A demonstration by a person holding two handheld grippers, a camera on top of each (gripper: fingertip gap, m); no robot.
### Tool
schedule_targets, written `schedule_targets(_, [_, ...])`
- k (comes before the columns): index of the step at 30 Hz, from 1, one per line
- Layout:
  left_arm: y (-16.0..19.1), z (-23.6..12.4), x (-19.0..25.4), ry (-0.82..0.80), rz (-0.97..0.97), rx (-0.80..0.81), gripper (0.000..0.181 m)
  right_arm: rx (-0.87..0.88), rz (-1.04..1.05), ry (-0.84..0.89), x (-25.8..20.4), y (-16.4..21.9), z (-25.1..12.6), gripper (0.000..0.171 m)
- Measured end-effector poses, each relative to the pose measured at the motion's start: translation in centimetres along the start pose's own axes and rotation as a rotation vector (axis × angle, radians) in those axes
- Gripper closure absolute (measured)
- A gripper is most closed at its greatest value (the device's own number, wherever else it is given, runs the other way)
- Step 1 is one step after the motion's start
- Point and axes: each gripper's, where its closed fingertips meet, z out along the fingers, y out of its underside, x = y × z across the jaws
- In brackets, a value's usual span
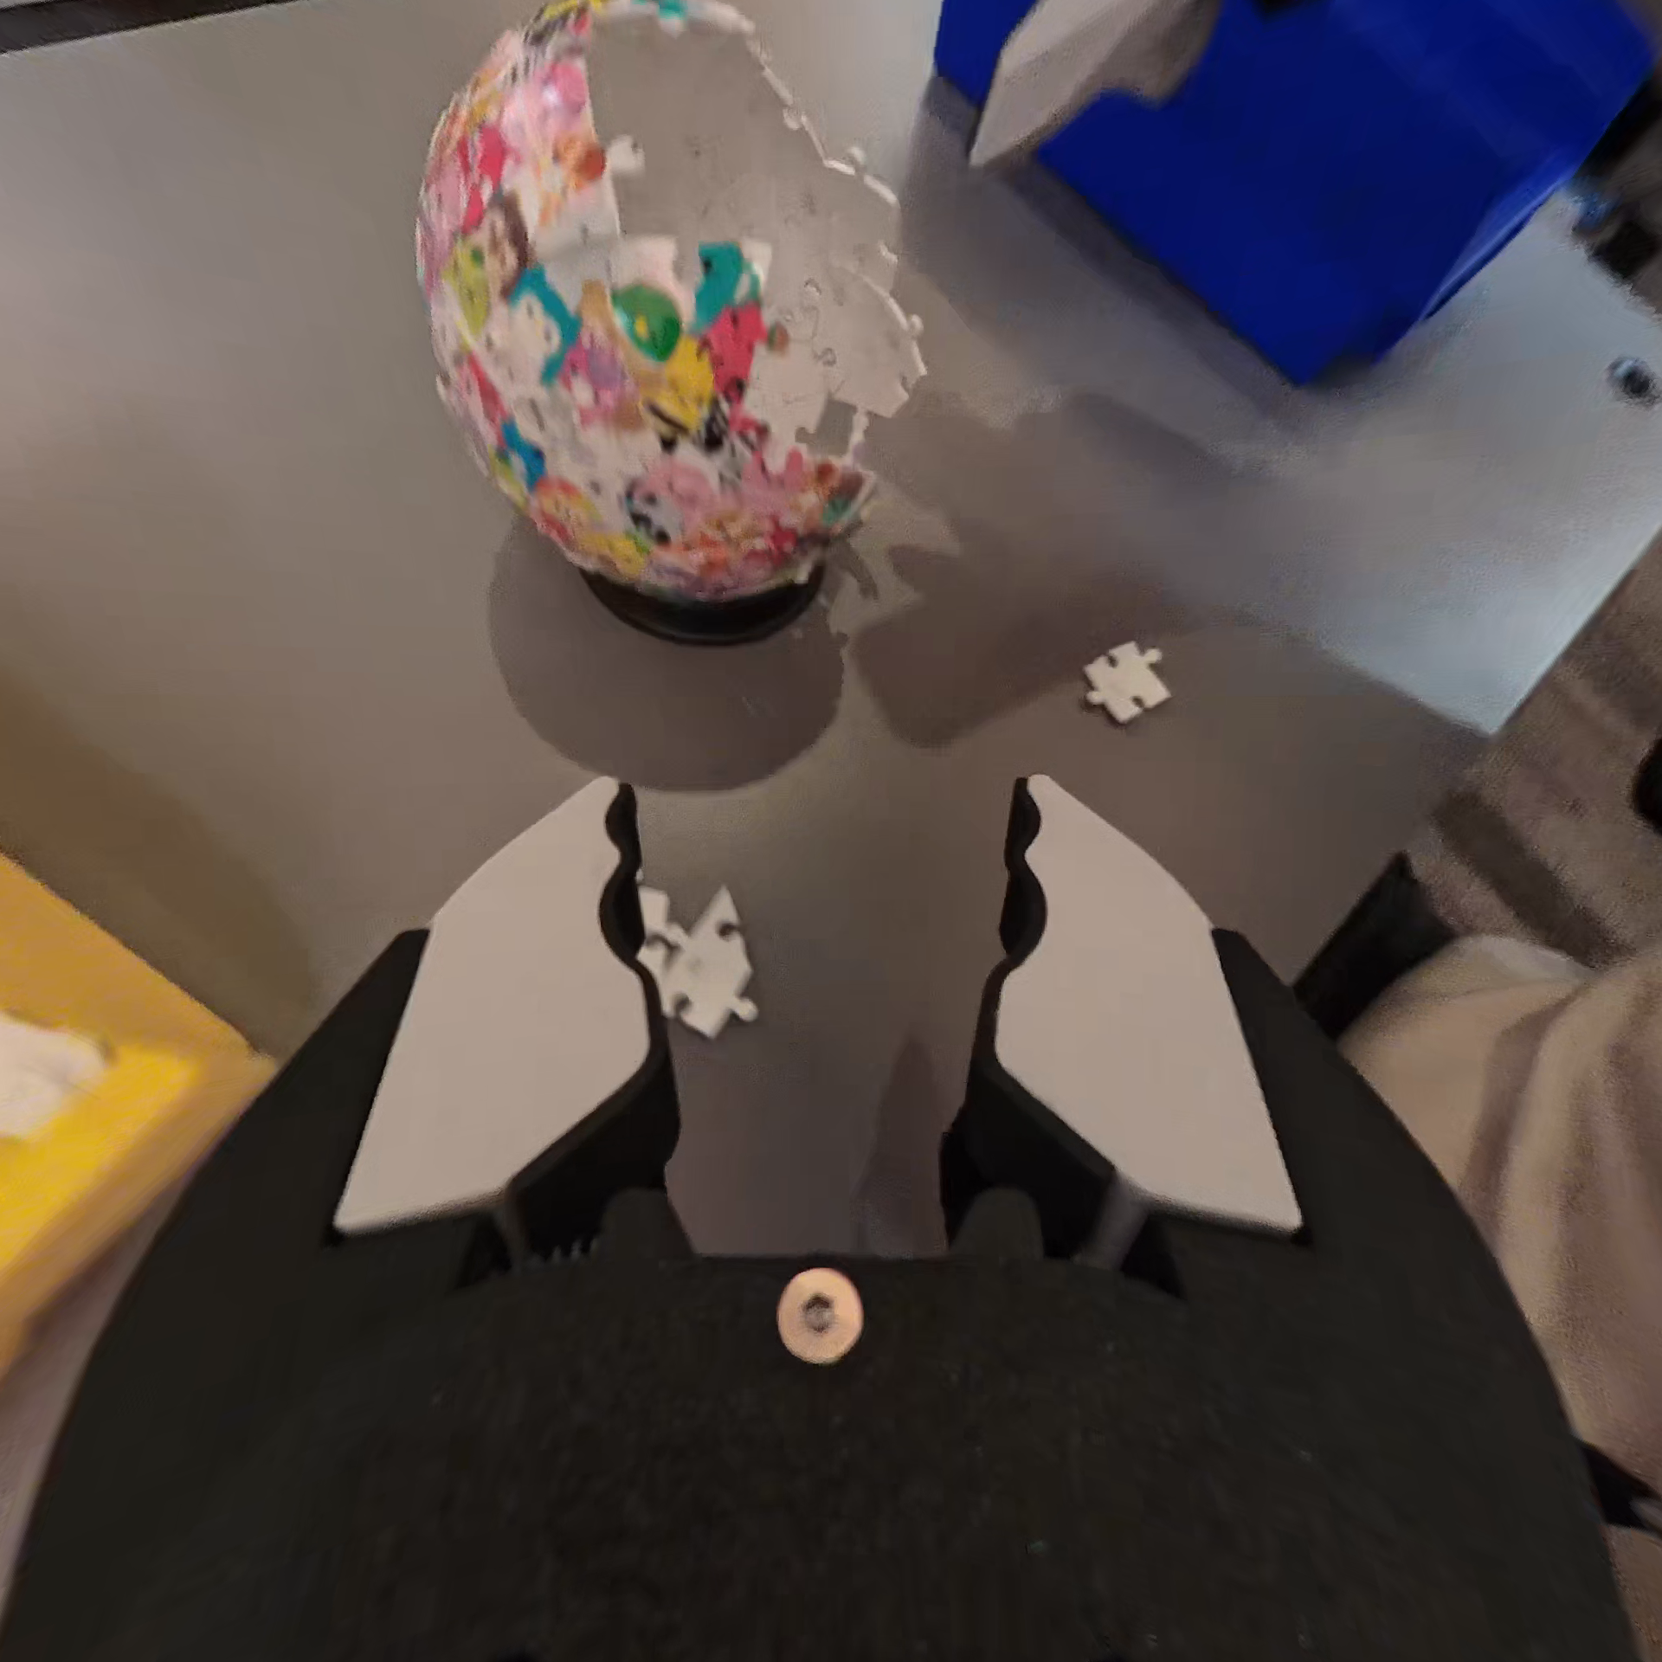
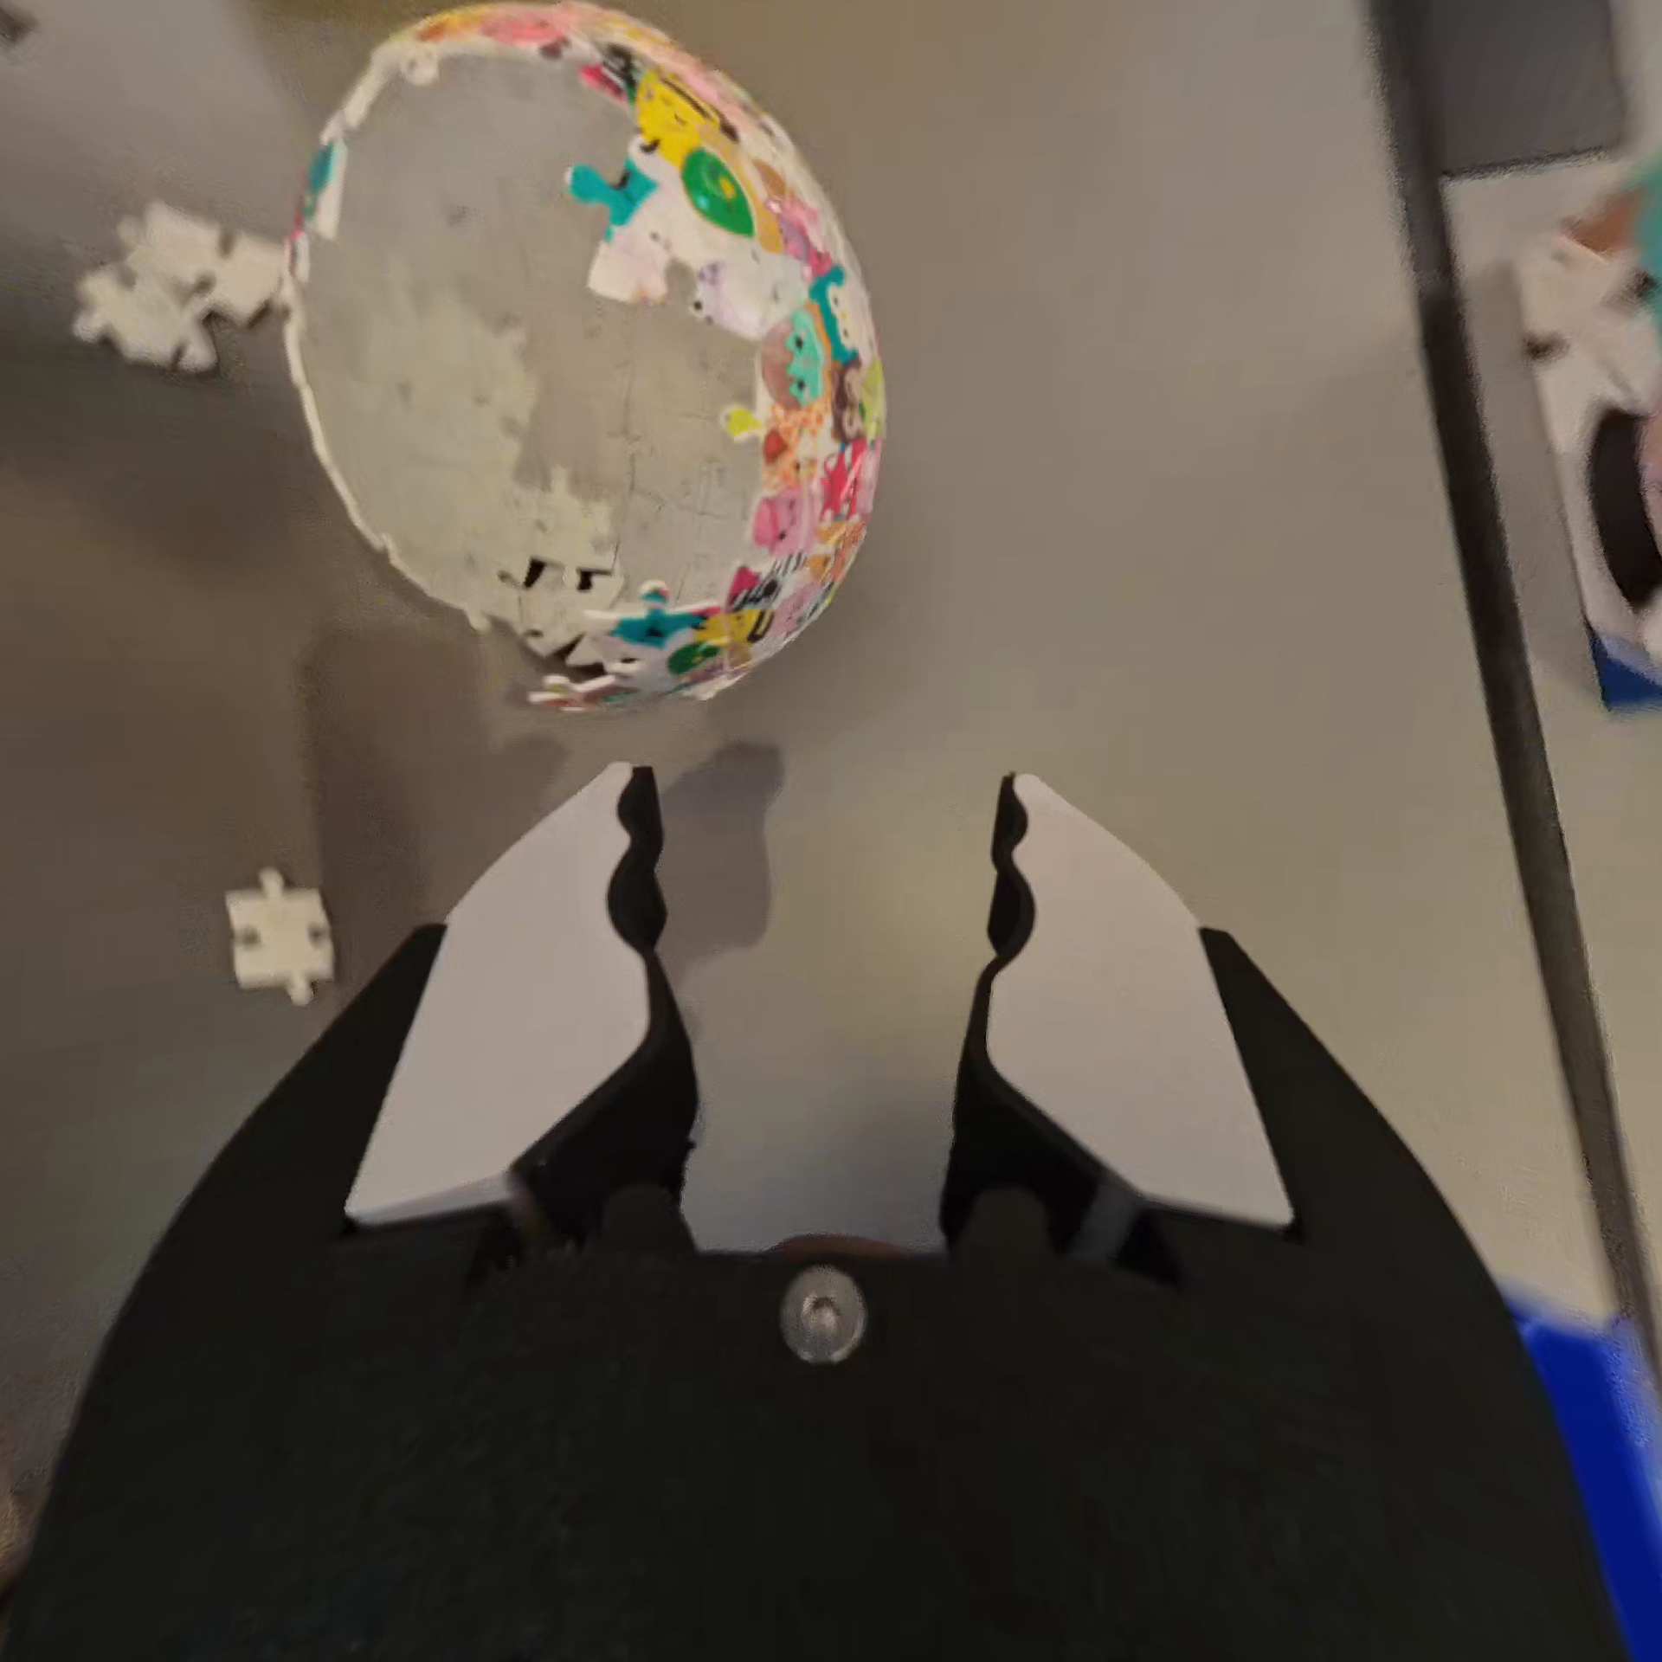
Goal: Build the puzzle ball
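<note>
Both the left tongs point(image 1: 823, 791) and right tongs point(image 2: 823, 782) gape wide, empty. The half-built, colourful, hollow puzzle ball point(image 1: 629, 360) sits on its black ring stand point(image 1: 701, 612) on the grey surface point(image 1: 225, 405); a careless nudge could collapse its thin open shell.

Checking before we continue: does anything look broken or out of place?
The puzzle ball on its black stand has a big open gap, unfinished rather than broken. Loose white pieces lie face down on the table.
</note>
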Motion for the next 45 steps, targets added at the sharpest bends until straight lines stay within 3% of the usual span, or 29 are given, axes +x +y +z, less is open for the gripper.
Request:
schedule_targets(4, [4.0,-1.4,0.3,0.004,-0.122,0.12,0.112,0.189,0.417,0.278,-3.2,0.4,-1.1,0.106])
schedule_targets(6, [5.5,-1.5,-0.3,0.0,-0.129,0.101,0.113,0.276,0.601,0.375,-4.3,0.0,-1.3,0.113])
schedule_targets(8, [5.2,-2.2,-1.1,-0.009,-0.128,0.129,0.109,0.308,0.729,0.446,-5.2,-0.6,-0.8,0.119])
schedule_targets(10, [4.8,-2.6,-1.5,0.002,-0.141,0.161,0.111,0.239,0.701,0.555,-5.5,-0.8,-0.2,0.114])
schedule_targets(12, [5.2,-2.4,-1.4,0.041,-0.181,0.151,0.109,0.148,0.685,0.703,-4.7,-0.4,-0.2,0.126])
schedule_targets(18, [4.8,-2.4,-0.6,0.145,-0.234,0.172,0.11,0.055,0.747,0.81,-4.8,-1.3,2.1,0.125])
schedule_targets(26, [4.8,-2.6,-1.4,0.2,-0.284,0.184,0.111,0.016,0.814,0.795,-3.4,-0.4,3.2,0.144])
schedule_targets(45, [5.1,-2.8,-1.9,0.215,-0.303,0.173,0.112,-0.141,0.761,0.859,-2.3,0.5,4.2,0.153])
